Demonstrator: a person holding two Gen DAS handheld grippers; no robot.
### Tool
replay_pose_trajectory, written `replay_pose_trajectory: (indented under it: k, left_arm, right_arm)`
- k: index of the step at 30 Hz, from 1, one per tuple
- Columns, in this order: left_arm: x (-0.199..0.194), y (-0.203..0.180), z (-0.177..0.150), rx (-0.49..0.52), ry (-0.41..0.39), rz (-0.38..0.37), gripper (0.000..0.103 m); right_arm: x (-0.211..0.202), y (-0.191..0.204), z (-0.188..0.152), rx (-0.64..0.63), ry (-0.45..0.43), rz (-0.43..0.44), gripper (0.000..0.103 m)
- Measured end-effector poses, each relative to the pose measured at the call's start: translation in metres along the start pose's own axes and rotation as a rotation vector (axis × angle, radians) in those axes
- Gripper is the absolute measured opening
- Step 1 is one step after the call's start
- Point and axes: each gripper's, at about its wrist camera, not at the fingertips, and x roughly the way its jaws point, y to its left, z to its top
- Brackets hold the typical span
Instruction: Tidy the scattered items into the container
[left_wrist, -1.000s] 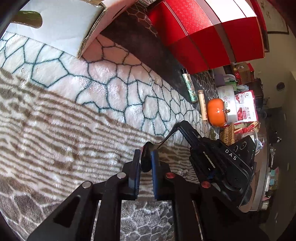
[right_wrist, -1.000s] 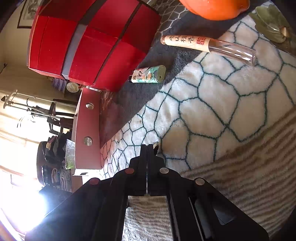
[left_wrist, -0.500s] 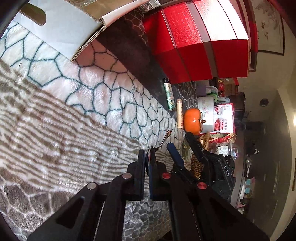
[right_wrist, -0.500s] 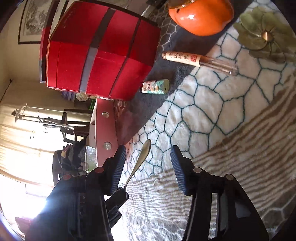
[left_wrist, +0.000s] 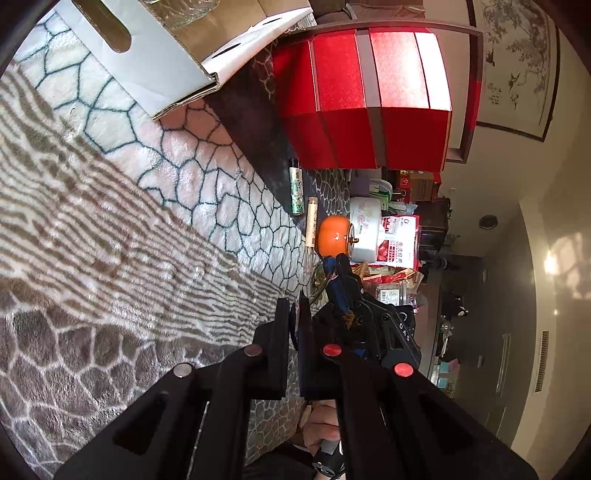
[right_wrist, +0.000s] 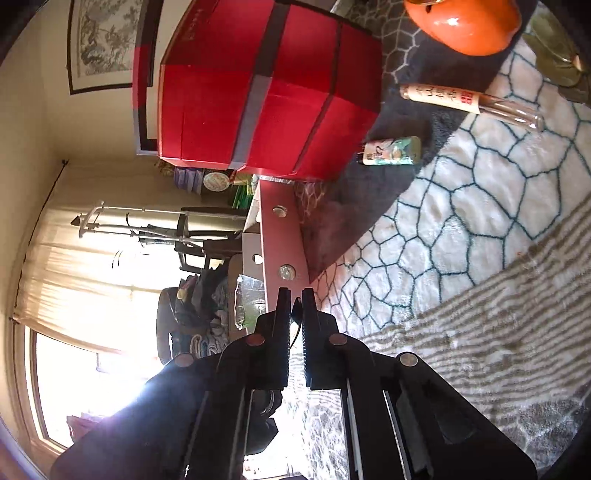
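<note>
1. The left gripper (left_wrist: 294, 314) is clamping a spoon (left_wrist: 320, 286) by its bowl end; the handle is passing to the right gripper (right_wrist: 296, 306), whose jaws have just been closing, pinching it thinly.
2. The spoon is risking slipping onto the blanket (left_wrist: 110, 229), short of the cardboard box (left_wrist: 155, 55).

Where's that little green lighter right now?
The green lighter lies on the dark rug strip beside the red box, near the incense tube, in both views.
</note>
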Motion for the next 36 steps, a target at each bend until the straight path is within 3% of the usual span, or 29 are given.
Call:
replay_pose_trajectory:
  k: [7,9,11,13,18,21,24,29,36]
  left_arm:
    - [-0.040,-0.020,0.010,0.040,-0.014,-0.042,0.010]
    - [-0.055,-0.023,0.016,0.046,-0.023,-0.028,0.018]
    - [-0.074,-0.026,0.023,0.068,-0.046,-0.012,0.036]
    - [-0.097,-0.031,0.028,0.114,-0.079,0.045,0.043]
    - [-0.146,-0.045,0.045,0.312,-0.150,0.307,0.043]
    - [-0.162,-0.053,0.060,0.419,-0.164,0.418,0.043]
    - [-0.170,-0.057,0.081,0.510,-0.182,0.507,0.043]
    - [-0.174,-0.052,0.118,0.474,-0.194,0.499,0.043]
    - [-0.160,-0.029,0.137,0.452,-0.173,0.482,0.043]
  right_arm:
    - [0.020,0.085,0.001,-0.155,0.034,-0.033,0.003]
    - [0.032,0.118,0.000,-0.228,0.044,-0.064,0.004]
    - [0.046,0.151,-0.002,-0.299,0.057,-0.094,0.003]
    - [0.059,0.185,-0.005,-0.384,0.059,-0.138,0.003]
    - [0.103,0.257,-0.011,-0.593,0.066,-0.265,0.003]
    - [0.135,0.286,-0.019,-0.713,0.087,-0.356,0.003]
    - [0.174,0.301,-0.030,-0.823,0.113,-0.431,0.003]
    - [0.240,0.299,-0.050,-0.992,0.207,-0.534,0.003]
    - [0.301,0.272,-0.072,-1.175,0.343,-0.624,0.003]
